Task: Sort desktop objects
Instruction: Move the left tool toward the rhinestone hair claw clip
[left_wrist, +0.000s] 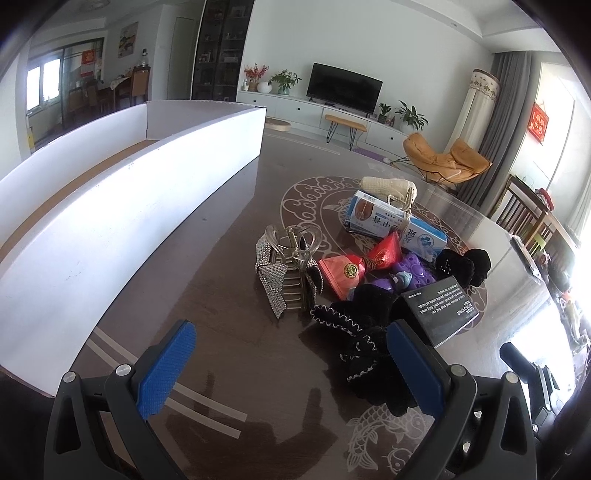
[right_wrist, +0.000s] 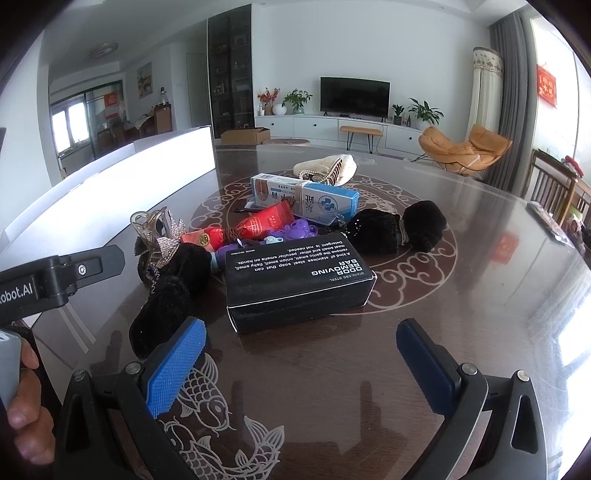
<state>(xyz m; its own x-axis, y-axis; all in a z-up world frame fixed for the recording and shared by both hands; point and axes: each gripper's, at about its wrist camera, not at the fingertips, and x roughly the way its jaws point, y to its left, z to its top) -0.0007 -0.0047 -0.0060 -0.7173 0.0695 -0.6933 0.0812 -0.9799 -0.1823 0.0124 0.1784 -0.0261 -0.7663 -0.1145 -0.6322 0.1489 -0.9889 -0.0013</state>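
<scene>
Only the left wrist view looks down into the long white box along the left of the tabletop; only the right wrist view shows the black soap box whole, lying near the middle with its white print upside down. The left tool and right tool both gape wide, holding nothing, above the tabletop. A black velvet scrunchie lies beside the left tool's right finger.
</scene>
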